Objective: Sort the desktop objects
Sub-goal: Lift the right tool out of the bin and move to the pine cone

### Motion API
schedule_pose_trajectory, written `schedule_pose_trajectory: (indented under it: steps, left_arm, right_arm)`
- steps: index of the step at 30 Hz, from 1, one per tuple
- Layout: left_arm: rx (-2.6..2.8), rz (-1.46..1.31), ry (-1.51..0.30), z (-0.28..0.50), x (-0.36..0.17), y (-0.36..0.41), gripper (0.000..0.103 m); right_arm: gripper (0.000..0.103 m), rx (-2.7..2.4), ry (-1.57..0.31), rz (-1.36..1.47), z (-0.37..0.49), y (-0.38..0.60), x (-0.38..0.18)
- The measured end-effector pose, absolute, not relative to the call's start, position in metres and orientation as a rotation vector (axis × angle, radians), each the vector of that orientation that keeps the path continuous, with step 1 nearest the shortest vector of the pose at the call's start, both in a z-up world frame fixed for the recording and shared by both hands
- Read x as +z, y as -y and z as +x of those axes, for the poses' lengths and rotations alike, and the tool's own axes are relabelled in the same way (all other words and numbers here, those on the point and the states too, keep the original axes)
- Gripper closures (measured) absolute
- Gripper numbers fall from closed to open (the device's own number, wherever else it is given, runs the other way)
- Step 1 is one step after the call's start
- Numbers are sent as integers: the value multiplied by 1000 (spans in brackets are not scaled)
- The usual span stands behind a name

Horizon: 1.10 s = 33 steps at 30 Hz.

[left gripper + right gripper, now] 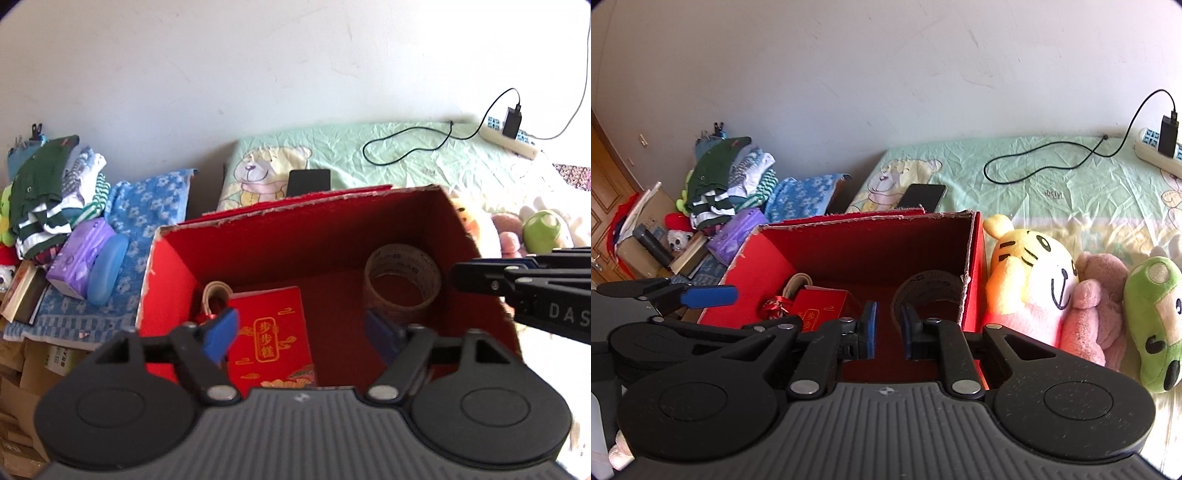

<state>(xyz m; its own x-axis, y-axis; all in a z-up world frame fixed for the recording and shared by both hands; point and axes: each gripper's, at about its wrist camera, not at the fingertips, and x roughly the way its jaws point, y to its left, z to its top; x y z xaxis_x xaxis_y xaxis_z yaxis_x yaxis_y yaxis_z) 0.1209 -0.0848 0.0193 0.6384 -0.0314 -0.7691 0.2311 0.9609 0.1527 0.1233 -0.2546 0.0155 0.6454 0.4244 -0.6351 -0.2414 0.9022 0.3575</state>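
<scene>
A red box [258, 240] with its top open stands on a bed, and both grippers hang above its near edge. The left gripper [301, 330] has its jaws spread wide with nothing between them; below the gap lies a red envelope [273, 336] with gold writing, flat on the box floor towards the near left. Just left of the envelope, in the near left corner, a pale roll of ribbon [214, 291] stands on edge beside a small shiny red ornament [774, 308]. A roll of clear tape [402, 280] rests against the right wall of the box, apart from the envelope. The right gripper [888, 326] has its jaws drawn close, with a narrow gap between the blue pads and nothing gripped; it points into the right half of the box, near the tape. Outside the box, on the right, soft toys lie side by side on the bed: a yellow and white tiger [1030, 280], a pink one [1097, 314] and a green one [1160, 317]. Beyond the box a black phone [921, 195] lies on the green sheet [1034, 192], and farther right a black cable [1045, 162] runs to a power strip [1152, 147]. To the left, a purple tissue pack [79, 254] and a blue oval case [107, 269] sit on a blue flowered towel [147, 206], with a pile of folded clothes [48, 192] behind them.
</scene>
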Motion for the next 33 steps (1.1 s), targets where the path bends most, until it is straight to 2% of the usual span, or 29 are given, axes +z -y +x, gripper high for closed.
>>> schedule_pose_trajectory:
  steps: [2, 15, 19, 23, 33]
  left_arm:
    - [-148, 264, -850, 113, 20, 91, 15]
    - [-100, 288, -864, 90, 14, 117, 12]
    - [-113, 277, -865, 79, 16, 121, 11]
    - [-127, 261, -855, 66, 17, 125, 10]
    - [-254, 184, -926, 42, -8, 144, 11]
  right_arm:
    - [86, 396, -772, 253, 118, 258, 14]
    - [85, 421, -728, 308, 96, 279, 12]
    - [74, 411, -694, 318, 80, 289, 15]
    - [73, 399, -680, 325, 68, 304, 17]
    - [73, 343, -764, 409, 43, 346, -16]
